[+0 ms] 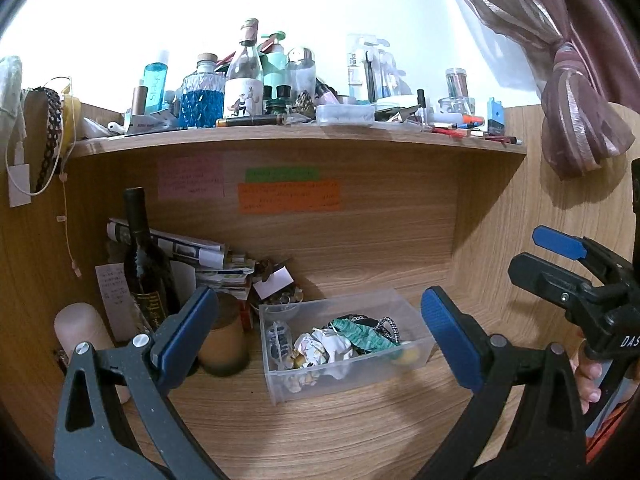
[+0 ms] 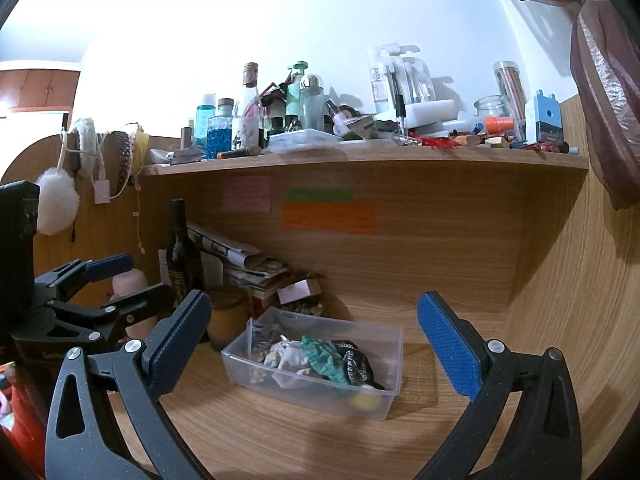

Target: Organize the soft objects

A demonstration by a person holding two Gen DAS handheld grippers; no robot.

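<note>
A clear plastic box (image 1: 420,354) (image 2: 390,340) stands on the wooden desk and holds several soft hair ties and scrunchies, among them a green one (image 1: 362,332) (image 2: 324,358) and a white patterned one (image 1: 320,350) (image 2: 290,356). My left gripper (image 1: 320,340) is open and empty, held in front of the box. My right gripper (image 2: 316,344) is open and empty too, also in front of the box. The right gripper shows at the right edge of the left wrist view (image 1: 540,256). The left gripper shows at the left of the right wrist view (image 2: 132,276).
A dark wine bottle (image 1: 142,264) (image 2: 182,256), a brown jar (image 1: 224,340), papers and a pink cylinder (image 1: 80,328) crowd the desk's back left. A shelf (image 1: 300,136) (image 2: 360,160) above carries many bottles. Headbands (image 1: 50,136) and a white pompom (image 2: 56,200) hang at left.
</note>
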